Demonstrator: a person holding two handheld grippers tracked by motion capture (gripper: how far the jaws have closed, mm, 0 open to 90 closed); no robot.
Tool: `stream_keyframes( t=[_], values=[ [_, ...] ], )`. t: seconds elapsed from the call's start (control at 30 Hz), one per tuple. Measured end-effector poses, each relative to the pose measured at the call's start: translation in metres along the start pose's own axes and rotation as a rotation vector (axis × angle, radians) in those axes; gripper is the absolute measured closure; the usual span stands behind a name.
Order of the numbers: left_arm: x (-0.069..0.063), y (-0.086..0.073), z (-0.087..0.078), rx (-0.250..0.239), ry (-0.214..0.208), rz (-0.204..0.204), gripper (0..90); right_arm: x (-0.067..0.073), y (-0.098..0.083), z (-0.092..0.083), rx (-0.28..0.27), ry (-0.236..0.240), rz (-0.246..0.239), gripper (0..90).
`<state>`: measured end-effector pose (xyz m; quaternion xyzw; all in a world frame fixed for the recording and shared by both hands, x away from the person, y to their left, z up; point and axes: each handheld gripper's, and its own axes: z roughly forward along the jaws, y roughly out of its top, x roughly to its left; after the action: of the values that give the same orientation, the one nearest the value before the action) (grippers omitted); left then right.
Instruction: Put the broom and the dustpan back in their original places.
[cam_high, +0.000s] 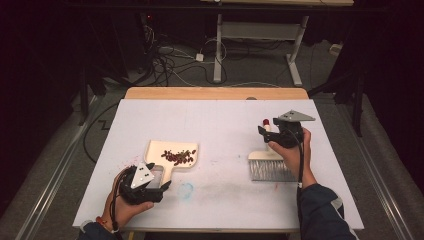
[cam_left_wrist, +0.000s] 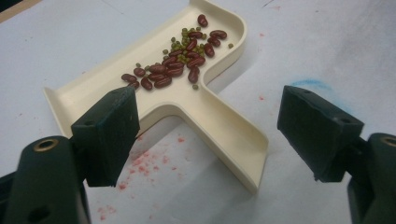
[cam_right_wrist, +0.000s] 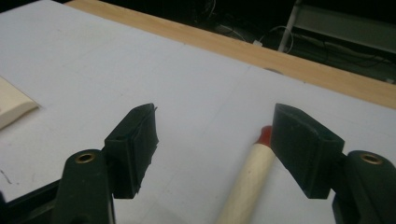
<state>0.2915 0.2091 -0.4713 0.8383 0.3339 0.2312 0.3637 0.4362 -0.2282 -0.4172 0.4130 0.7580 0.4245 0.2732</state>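
Jaws on my left gripper (cam_left_wrist: 205, 135) stand wide, nothing pinched. Btwn them lies the handle of the cream dustpan (cam_left_wrist: 187, 100), flat on the white table sheet (cam_left_wrist: 327, 42); pads sit either side of it w/o touching. Handle end points toward me in the left gripper view, pan mouth away. In the pan: a small heap of dark red kidney beans (cam_left_wrist: 180, 65) mixed w/ little green beans (cam_left_wrist: 180, 45), bunched near the back wall where handle meets pan. Red smudges on the sheet just under the left pad, a blue mark off to the right.

Right gripper (cam_right_wrist: 212, 140) also wide, empty. Its pale wooden brush handle w/ red tip (cam_right_wrist: 254, 168) lies on the sheet btwn the jaws, close by the right-side pad; can't tell if it touches.

From the high view: left hand (cam_high: 127, 200) at the near-left of the table, dustpan just ahead of it. Right hand (cam_high: 292, 150) mid-right, over the brush, whose grey bristles (cam_high: 270, 170) fan toward me. Brush and dustpan well apart. Wooden table edge (cam_high: 215, 93) at the far side.
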Motion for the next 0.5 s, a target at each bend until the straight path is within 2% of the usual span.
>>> stream_keyframes(
  t=[0.13, 0.27, 0.5],
  values=[
    [0.0, 0.001, -0.001, 0.0, -0.001, 0.011, 19.5, 0.006, 0.005, -0.007, -0.027, 0.018, -0.019, 30.4],
    [-0.001, 0.0, 0.0, 0.001, -0.001, 0.012, 19.4, 0.013, 0.01, -0.013, -0.03, -0.007, -0.046, 29.5],
    [-0.001, 0.0, 0.0, 0.005, 0.002, 0.017, 19.4, 0.017, 0.013, -0.022, -0.064, 0.014, -0.045, 26.6]
  ],
)
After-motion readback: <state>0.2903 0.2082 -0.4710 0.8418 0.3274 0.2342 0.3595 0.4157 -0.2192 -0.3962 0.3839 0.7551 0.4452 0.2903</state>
